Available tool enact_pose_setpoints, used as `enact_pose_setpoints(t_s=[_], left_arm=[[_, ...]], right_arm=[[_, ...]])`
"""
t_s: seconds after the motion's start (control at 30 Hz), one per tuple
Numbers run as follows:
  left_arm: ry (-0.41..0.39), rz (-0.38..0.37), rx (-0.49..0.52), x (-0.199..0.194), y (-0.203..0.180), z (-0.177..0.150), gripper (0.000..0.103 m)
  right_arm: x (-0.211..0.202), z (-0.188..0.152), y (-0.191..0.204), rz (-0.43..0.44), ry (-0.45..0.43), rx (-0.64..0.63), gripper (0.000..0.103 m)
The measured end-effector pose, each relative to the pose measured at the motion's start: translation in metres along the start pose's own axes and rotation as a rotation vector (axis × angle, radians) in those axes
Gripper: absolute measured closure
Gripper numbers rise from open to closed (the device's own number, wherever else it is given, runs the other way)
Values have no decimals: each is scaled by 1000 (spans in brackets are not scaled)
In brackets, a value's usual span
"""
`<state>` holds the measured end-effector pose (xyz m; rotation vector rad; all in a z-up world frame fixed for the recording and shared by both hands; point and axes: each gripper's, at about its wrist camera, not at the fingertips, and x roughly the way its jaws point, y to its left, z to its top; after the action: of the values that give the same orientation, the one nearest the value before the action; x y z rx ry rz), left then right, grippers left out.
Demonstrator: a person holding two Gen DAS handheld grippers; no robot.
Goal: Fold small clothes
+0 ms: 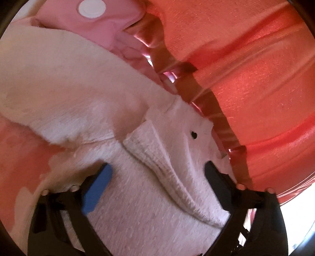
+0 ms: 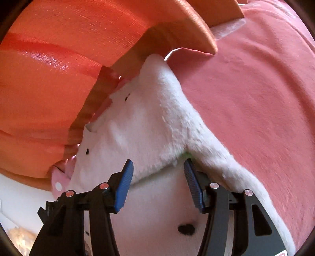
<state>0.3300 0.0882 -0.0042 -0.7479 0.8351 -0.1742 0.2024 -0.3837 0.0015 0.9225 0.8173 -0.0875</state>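
A white fluffy garment [image 1: 149, 197] with small black eye marks lies on a pink sheet [image 2: 256, 98]. In the left wrist view my left gripper [image 1: 157, 166] stands open wide over it. A ribbed cuff or folded edge [image 1: 157, 155] runs between the blue pad [image 1: 98, 189] and the dark finger [image 1: 214, 181], and neither presses on it. In the right wrist view the same white garment [image 2: 149, 128] fills the middle. My right gripper [image 2: 158, 163] is open about halfway, with a folded fleece edge between its blue pads [image 2: 124, 185], which do not pinch it.
Orange shiny fabric [image 1: 246, 78] and a brown wooden edge [image 1: 189, 86] border the garment on its far side. A pink garment with a white snap button [image 1: 91, 7] lies beyond the white one, and a pink snap tab [image 2: 59, 183] shows at the left.
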Motion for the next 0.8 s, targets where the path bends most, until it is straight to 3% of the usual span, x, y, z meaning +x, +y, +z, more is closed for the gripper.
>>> enact_pose_setpoints(t_s=[0.07,0.13,0.17,0.2,0.23,0.27,0.37,0.43,0.5,0.53,0.57,0.63,0.7,0.73,0.77,0.8], left_arm=[[4,-4,32,4,-5,1,38],[25,-12,60,10,-11,2,43],[25,-9,71,13,-14,2,52],[22,-7,89,16,-17,2,58],[21,-1,107,18,-19,3,73],[16,3,119,18,-21,4,89],[-34,-7,129,9,-27,9,98],[-48,16,137,4,-29,8,98],[-11,45,131,11,-24,3,98],[17,67,115,17,-18,-1,98],[32,71,99,20,-15,-3,98],[39,60,56,18,-13,-5,95],[46,27,43,15,-17,-2,68],[48,4,36,14,-19,-2,43],[44,-15,32,14,-21,-1,28],[41,-7,38,16,-23,-2,24]], right_arm=[[5,5,1,11,-15,9,49],[10,9,1,21,-23,19,52],[16,9,7,21,-30,12,55],[21,9,10,15,-38,-5,72],[21,9,13,4,-50,-31,94],[16,9,19,0,-79,-69,94],[-18,7,47,64,-213,-190,95],[-27,7,55,37,-264,-259,95],[-9,12,38,-96,-207,-266,95],[10,17,18,-160,-136,-207,95],[21,18,4,-171,-91,-153,95],[22,22,-6,-127,-88,-95,96],[16,27,3,-126,-99,-128,95],[16,27,8,-129,-108,-140,95],[16,28,10,-137,-103,-142,94],[17,28,8,-140,-95,-129,94]])
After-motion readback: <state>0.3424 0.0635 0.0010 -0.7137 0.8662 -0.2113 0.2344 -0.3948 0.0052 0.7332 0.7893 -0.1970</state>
